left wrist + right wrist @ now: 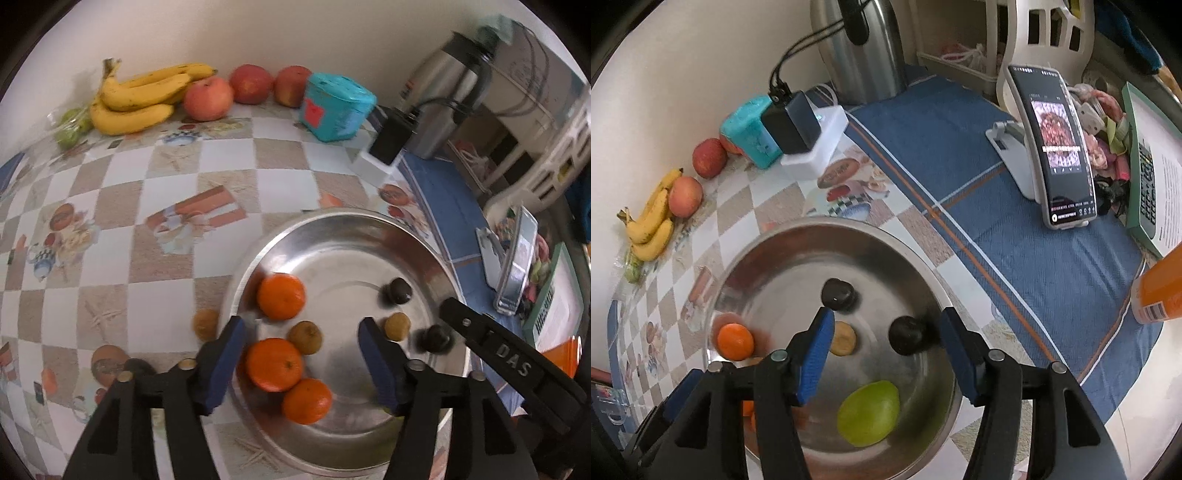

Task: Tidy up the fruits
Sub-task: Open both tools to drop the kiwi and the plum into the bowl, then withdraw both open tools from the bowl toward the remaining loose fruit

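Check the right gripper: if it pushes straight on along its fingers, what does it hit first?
Probably the bare floor of the steel bowl. The right gripper is open with nothing between its fingers; the dark fruit sits just right of centre and may be clipped. Depth is unclear.

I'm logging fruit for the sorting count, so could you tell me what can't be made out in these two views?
- Green fruit: blurred in the right wrist view; kind unclear. In the left wrist view, the left gripper hides it.
- Oranges: the right wrist view shows one; the right gripper hides the rest.
- Bagged green fruit: beside the bananas, blurred near the left wrist view's edge.
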The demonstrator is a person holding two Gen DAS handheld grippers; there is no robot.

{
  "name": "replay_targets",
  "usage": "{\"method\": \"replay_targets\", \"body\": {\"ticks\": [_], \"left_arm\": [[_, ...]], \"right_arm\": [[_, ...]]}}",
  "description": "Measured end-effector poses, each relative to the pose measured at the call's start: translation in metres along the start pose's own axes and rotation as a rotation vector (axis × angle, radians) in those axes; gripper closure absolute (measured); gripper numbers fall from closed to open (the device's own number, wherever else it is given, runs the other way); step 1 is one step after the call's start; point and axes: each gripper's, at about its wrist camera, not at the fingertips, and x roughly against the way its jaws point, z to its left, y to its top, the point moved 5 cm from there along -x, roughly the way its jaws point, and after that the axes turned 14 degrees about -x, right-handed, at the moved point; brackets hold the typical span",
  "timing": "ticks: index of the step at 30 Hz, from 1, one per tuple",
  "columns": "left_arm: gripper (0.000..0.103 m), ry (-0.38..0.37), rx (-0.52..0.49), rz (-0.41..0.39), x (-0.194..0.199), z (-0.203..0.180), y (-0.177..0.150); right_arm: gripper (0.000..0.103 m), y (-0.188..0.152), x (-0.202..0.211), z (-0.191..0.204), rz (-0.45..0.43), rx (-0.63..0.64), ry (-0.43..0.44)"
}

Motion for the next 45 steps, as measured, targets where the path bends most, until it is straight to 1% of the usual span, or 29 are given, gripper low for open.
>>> {"method": "replay_targets", "body": {"ticks": [2,5,12,18,22,24,26,27,28,29,40,41,43,44,45], "left_arm": [[0.031,0.014,0.033,-0.001,0.003,0.011,0.0],[0.029,0.057,0.088,-0.01,0.011,0.031,-0.002],[0.028,0.124,0.222,-0.023,0.025,0.079,-0.01],[0.028,0.142,0.286,-0.021,0.032,0.101,-0.02],[0.027,0.144,0.3,-0.023,0.034,0.105,-0.022],[0.022,0.15,0.305,-0.019,0.034,0.106,-0.022],[0.011,0.159,0.308,-0.009,0.032,0.107,-0.024],[0.009,0.162,0.311,-0.004,0.031,0.107,-0.024],[0.007,0.166,0.314,0.0,0.03,0.108,-0.025],[0.007,0.17,0.317,0.004,0.03,0.108,-0.026],[0.005,0.193,0.34,0.023,0.027,0.113,-0.031],[0.001,0.196,0.342,0.023,0.027,0.113,-0.031],[0.0,0.214,0.344,0.021,0.027,0.115,-0.032],[0.0,0.224,0.343,0.021,0.028,0.116,-0.033],[0.0,0.23,0.347,0.023,0.027,0.117,-0.034]], "right_arm": [[0.041,0.0,0.002,0.002,-0.006,0.006,0.004],[0.041,-0.003,0.004,0.006,-0.006,0.019,0.007],[0.041,-0.015,0.004,0.027,0.005,0.094,0.017],[0.041,-0.029,0.011,0.051,0.008,0.168,0.055],[0.041,-0.037,0.014,0.062,0.005,0.207,0.06],[0.041,-0.039,0.014,0.065,0.005,0.221,0.06],[0.041,-0.04,0.013,0.066,0.007,0.233,0.059],[0.041,-0.04,0.012,0.067,0.008,0.237,0.06],[0.038,-0.041,0.012,0.067,0.009,0.239,0.06],[0.034,-0.041,0.011,0.067,0.009,0.24,0.058],[0.033,-0.043,0.003,0.065,0.018,0.251,0.041],[0.033,-0.043,0.003,0.065,0.019,0.252,0.041],[0.033,-0.043,0.002,0.065,0.016,0.254,0.042],[0.022,-0.043,0.002,0.065,0.015,0.253,0.044],[0.014,-0.043,0.002,0.065,0.013,0.254,0.046]]}}
